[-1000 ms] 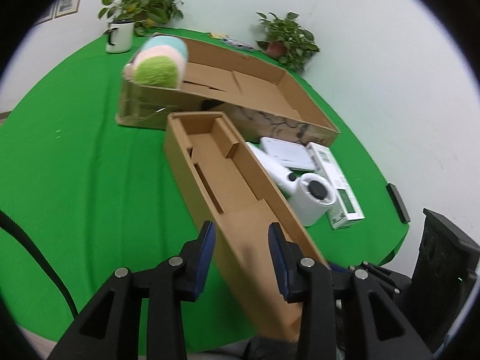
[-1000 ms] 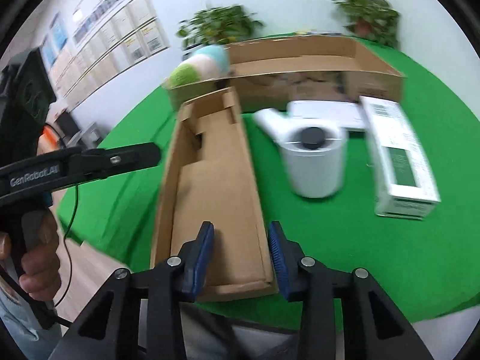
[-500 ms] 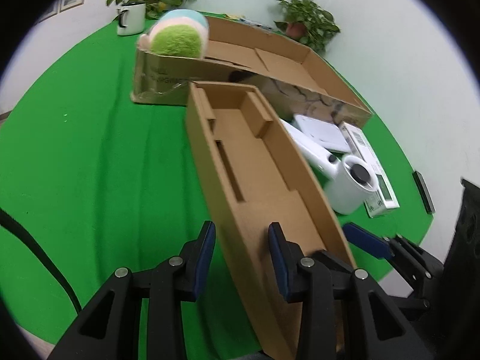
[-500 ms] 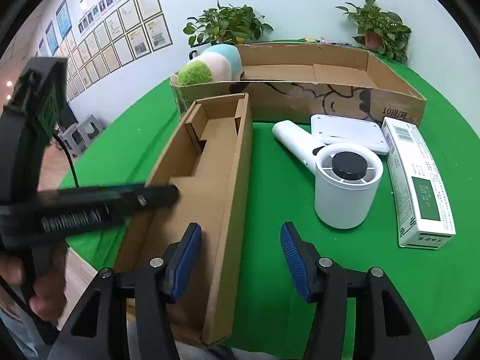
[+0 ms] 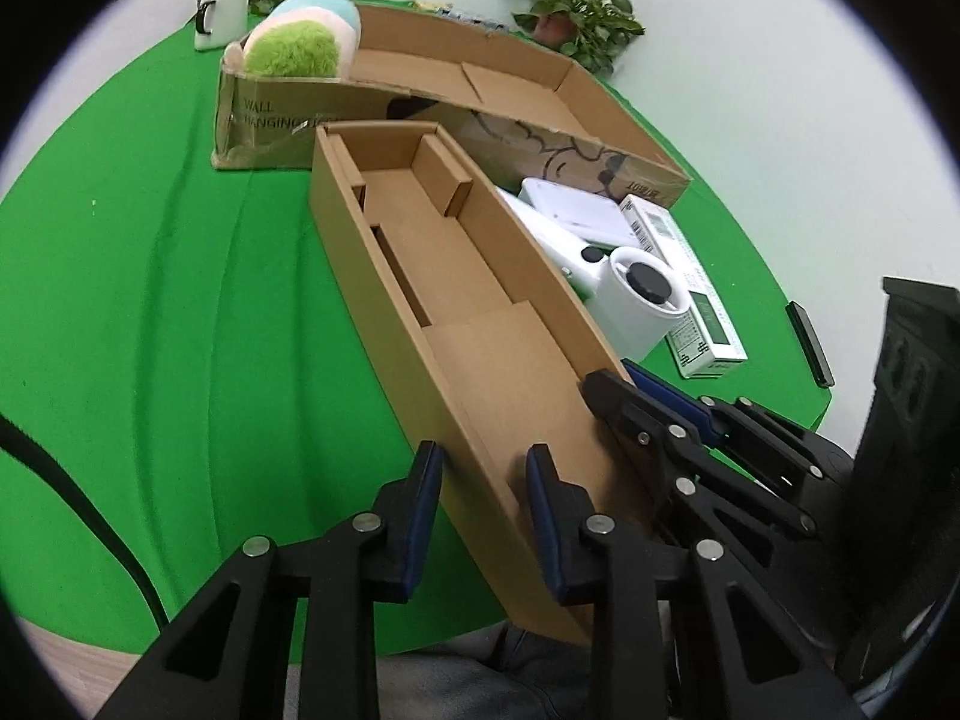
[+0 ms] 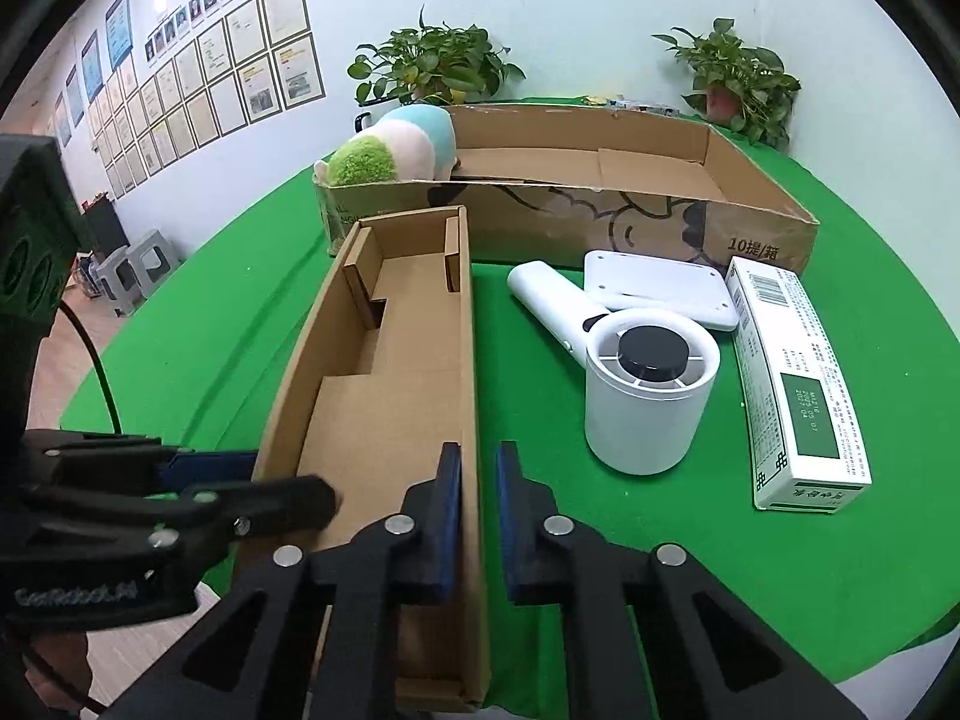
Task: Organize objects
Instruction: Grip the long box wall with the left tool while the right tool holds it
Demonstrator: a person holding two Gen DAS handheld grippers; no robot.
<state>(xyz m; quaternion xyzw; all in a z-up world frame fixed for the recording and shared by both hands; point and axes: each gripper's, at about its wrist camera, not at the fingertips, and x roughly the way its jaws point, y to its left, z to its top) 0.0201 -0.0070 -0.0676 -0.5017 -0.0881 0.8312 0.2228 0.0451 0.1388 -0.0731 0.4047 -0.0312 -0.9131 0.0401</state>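
Observation:
A long narrow cardboard tray [image 5: 456, 312] [image 6: 390, 396] lies on the green table, its near end over the front edge. My left gripper [image 5: 483, 516] straddles the tray's left wall, jaws apart with a gap showing around the wall. My right gripper [image 6: 478, 516] is shut on the tray's right wall. A white handheld fan [image 6: 636, 384] [image 5: 624, 294], a flat white device [image 6: 660, 285] and a green-and-white carton [image 6: 798, 384] lie right of the tray.
A large open cardboard box [image 6: 600, 204] [image 5: 480, 102] stands behind, with a pastel plush toy [image 6: 390, 150] [image 5: 300, 42] in its left end. Potted plants [image 6: 732, 78] and a white mug [image 5: 219, 15] stand at the back. A black phone [image 5: 810, 342] lies at the right edge.
My right gripper went from wide open to closed on the tray's right wall. My left gripper shifted so its jaws straddle the left wall. The tray has swung slightly.

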